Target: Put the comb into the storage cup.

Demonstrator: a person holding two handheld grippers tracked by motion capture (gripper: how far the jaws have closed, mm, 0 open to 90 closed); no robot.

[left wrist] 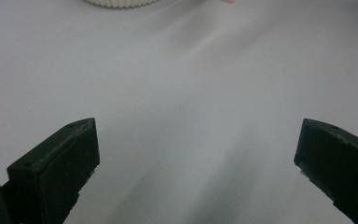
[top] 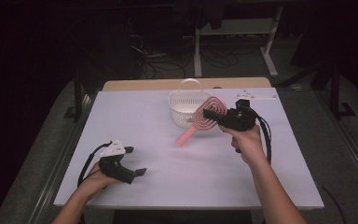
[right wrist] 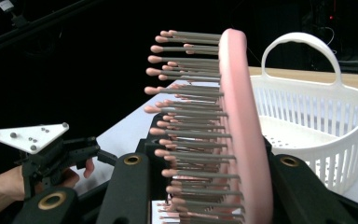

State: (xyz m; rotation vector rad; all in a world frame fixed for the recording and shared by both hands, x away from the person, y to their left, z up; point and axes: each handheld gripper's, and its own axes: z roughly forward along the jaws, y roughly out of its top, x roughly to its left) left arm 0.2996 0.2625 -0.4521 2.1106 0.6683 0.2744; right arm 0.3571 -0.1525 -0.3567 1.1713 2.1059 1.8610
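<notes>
Left gripper (top: 133,163): your jaws are apart, empty, low over the white worktop (top: 135,121).
Right gripper (top: 213,116): you clamp the pink plastic hairbrush (top: 204,117), lifted beside the white slotted plastic basket (top: 186,108).
Risk: the brush may pivot; its handle hangs free.

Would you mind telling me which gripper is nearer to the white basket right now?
The right. The right gripper holds the pink hairbrush right beside the white basket, while the left gripper sits open near the table's front left, well short of it.
</notes>
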